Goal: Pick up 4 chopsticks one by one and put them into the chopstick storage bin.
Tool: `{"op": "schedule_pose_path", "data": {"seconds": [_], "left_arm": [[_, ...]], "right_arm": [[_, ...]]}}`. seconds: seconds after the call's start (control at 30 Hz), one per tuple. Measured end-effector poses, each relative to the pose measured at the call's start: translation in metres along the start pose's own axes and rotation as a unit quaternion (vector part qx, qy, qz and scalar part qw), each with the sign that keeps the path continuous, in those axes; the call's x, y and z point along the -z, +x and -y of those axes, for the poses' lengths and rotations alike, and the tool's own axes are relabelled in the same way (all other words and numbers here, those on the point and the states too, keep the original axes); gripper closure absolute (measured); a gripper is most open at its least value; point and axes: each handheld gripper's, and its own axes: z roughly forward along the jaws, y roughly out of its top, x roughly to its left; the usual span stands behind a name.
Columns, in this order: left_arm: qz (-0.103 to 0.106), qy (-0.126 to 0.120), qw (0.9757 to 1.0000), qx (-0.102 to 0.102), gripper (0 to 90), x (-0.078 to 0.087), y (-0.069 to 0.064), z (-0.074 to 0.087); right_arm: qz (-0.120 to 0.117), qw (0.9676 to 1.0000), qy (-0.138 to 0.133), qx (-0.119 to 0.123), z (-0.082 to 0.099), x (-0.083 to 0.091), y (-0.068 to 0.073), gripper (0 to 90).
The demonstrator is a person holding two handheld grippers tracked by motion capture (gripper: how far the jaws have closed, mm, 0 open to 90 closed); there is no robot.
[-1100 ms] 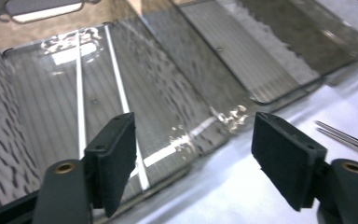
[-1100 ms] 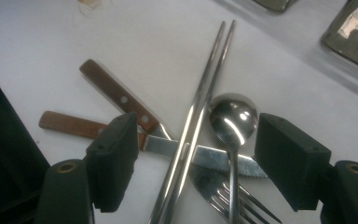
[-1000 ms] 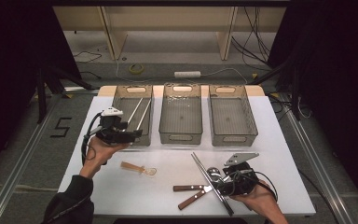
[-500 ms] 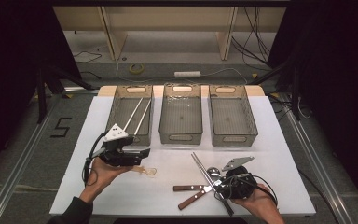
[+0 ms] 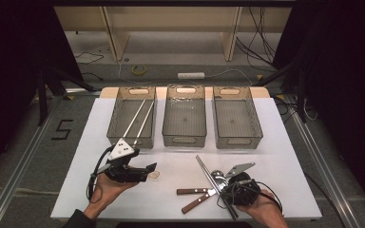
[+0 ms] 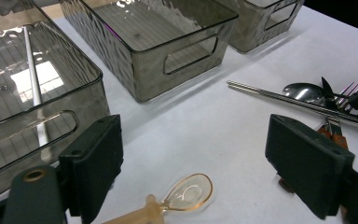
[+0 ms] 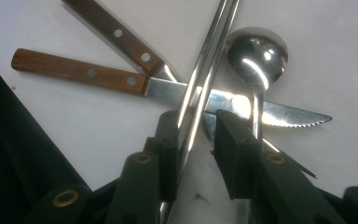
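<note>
At lower right, the right gripper (image 7: 193, 149) has just been closing around the paired steel chopsticks (image 7: 205, 79) for lifting, while the left gripper (image 6: 193, 163) straddles the translucent amber plastic spoon (image 6: 186, 193), jaws spread.

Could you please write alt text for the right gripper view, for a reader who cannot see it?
The right gripper has its black jaws closing around a pair of metal chopsticks on the white table. Beneath the chopsticks lie two wooden-handled knives and a metal spoon.
</note>
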Motion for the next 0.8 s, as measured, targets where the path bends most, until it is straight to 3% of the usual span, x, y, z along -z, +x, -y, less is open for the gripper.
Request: {"op": "schedule_pose_path", "data": {"seconds": [0.8], "left_arm": [[0.011,0.006,0.9998,-0.015,18.5,0.0032,-0.0102,0.0067]], "right_arm": [[0.008,0.9991,0.041,-0.002,0.0014,-0.0092,0.0010,81.4]]}}
